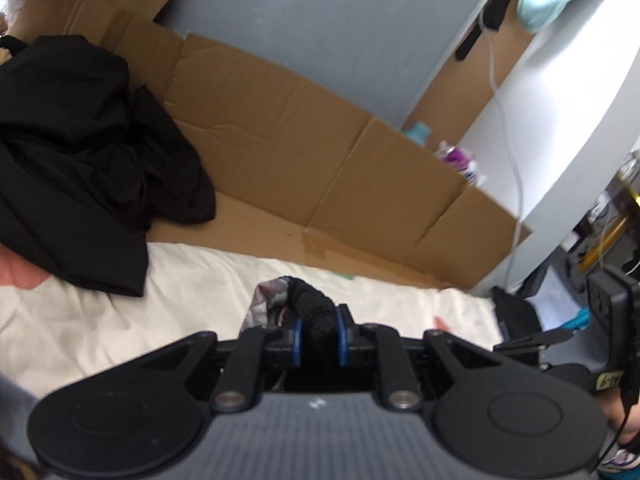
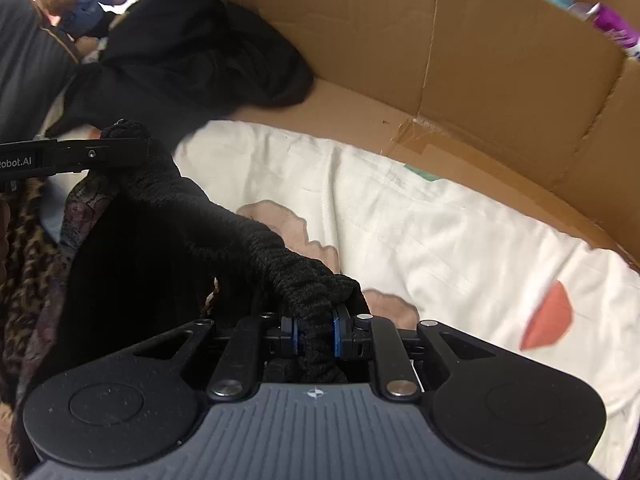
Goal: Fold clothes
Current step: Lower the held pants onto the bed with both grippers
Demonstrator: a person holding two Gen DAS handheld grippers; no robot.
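My left gripper (image 1: 319, 334) is shut on the black knitted edge of a garment (image 1: 316, 312) with a patterned lining, held above the white sheet (image 1: 180, 292). My right gripper (image 2: 316, 336) is shut on the same black knitted garment (image 2: 224, 224), whose edge stretches up and left to the left gripper (image 2: 116, 152), seen from the side. The garment's body hangs below, dark, with a patterned part at the left. A second black garment (image 1: 80, 152) lies in a crumpled heap at the left; it also shows in the right wrist view (image 2: 192, 52).
A flattened cardboard wall (image 1: 304, 140) runs along the far side of the sheet. The sheet (image 2: 440, 240) has brown and orange prints. A teddy bear (image 2: 76, 4) sits at the far left. Bottles (image 1: 456, 160) and a white cupboard (image 1: 560, 100) stand at the right.
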